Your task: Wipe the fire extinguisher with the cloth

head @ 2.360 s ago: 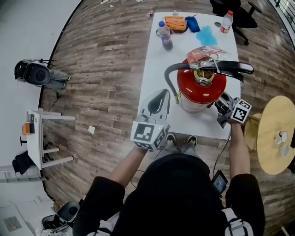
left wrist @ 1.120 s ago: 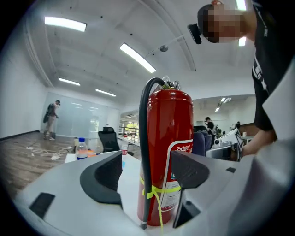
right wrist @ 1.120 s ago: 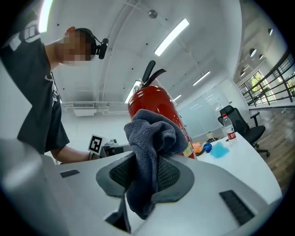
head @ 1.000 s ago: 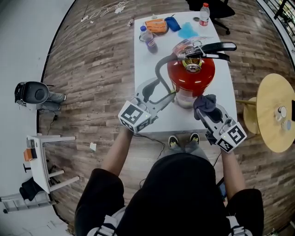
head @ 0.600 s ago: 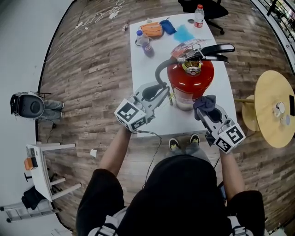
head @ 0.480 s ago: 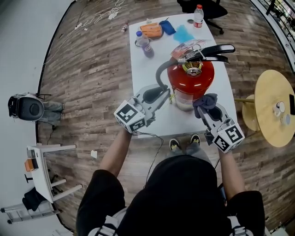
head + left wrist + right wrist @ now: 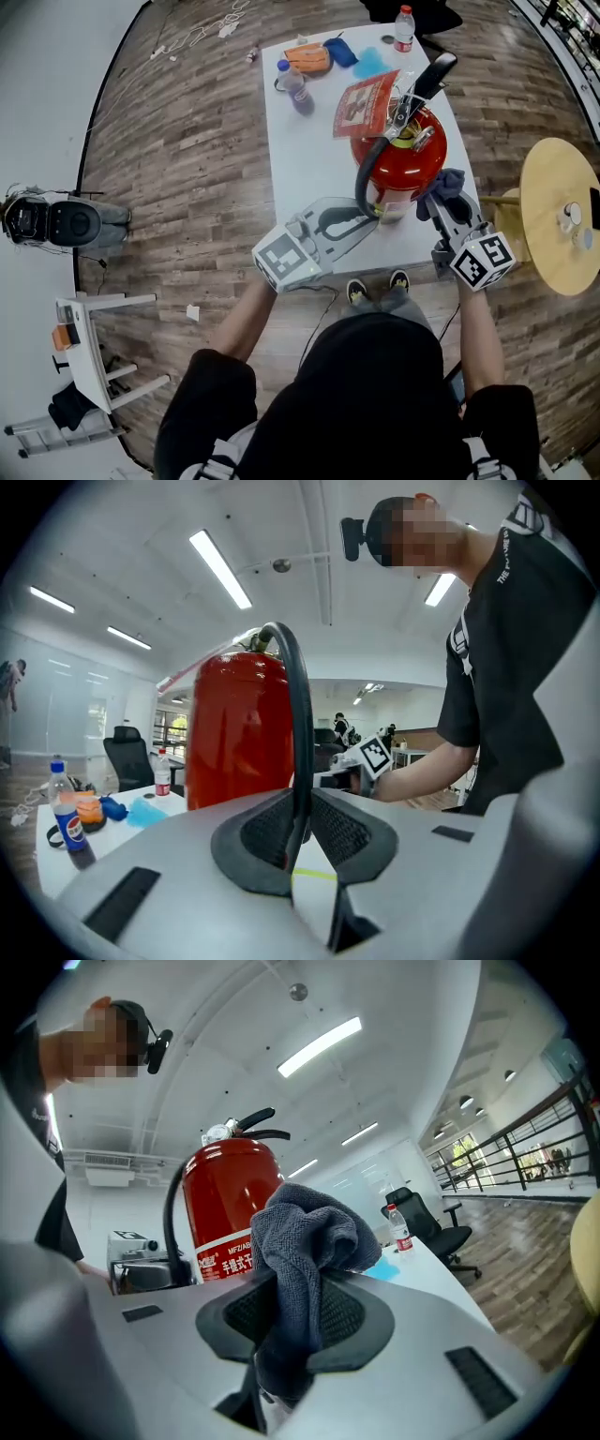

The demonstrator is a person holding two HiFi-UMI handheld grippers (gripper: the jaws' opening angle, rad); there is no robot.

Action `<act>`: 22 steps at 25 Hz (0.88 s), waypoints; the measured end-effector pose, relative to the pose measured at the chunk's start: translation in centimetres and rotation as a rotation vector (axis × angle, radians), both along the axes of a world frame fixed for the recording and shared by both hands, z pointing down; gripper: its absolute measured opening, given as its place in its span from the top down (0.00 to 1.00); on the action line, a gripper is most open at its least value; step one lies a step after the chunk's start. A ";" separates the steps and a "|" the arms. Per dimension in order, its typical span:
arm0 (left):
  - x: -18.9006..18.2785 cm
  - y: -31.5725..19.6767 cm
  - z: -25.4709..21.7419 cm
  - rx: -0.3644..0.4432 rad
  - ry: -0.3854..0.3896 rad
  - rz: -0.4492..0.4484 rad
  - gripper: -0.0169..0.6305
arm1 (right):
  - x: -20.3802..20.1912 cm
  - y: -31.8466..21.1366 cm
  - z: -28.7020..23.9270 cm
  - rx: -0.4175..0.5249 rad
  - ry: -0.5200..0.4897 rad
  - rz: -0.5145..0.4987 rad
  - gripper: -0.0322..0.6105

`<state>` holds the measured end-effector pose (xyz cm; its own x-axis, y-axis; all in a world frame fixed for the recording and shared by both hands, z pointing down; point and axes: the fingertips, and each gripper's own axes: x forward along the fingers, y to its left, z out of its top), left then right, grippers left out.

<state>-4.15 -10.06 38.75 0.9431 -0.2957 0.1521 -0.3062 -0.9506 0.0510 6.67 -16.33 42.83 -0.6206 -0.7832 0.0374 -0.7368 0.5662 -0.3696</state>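
White table point(image 7: 309, 150), wood-plank floor, open office beyond.

- Fire extinguisher point(image 7: 405, 155): red, upright on the table, lever and gauge on top, a red tag point(image 7: 364, 101) at its neck.
- Hose point(image 7: 361, 187): black, curving down the extinguisher's left flank.
- Left gripper point(image 7: 300, 832): jaws have just been closing and now pinch the hose between the pads.
- Cloth point(image 7: 305, 1232): grey, bunched, at the extinguisher's right flank. Whether it touches the shell cannot be told.
- Right gripper point(image 7: 291, 1321): clamped on the cloth, with the wad standing ahead of the jaws.
- Beyond the extinguisher: cola bottle point(image 7: 292, 82), orange item point(image 7: 307, 58), water bottle point(image 7: 404, 26).

Handling notes, as judgement:
- Keep the hose grip firm and still so the cylinder neither turns nor tips.
- Press the cloth's wad, not the hard jaws, flat to the shell.
- Wipe in overlapping strokes from shoulder to base.
- Use the hose hold to bring round the unwiped side.
- Stay clear of the lever and tag.
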 end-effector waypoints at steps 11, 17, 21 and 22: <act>7.5 1.1 -0.4 0.087 0.009 -0.141 0.87 | -3.5 -9.9 -6.3 0.186 0.137 -0.235 0.79; 7.7 0.3 -0.4 0.090 0.043 -0.239 0.87 | -2.4 -7.0 -6.1 0.121 0.082 -0.412 0.80; 7.0 0.5 -0.4 0.106 0.045 -0.238 0.87 | -1.7 -0.4 -5.8 0.138 0.089 -0.426 0.79; 6.9 0.6 -0.4 0.113 0.032 -0.237 0.87 | -1.8 0.5 -6.3 0.161 0.109 -0.398 0.79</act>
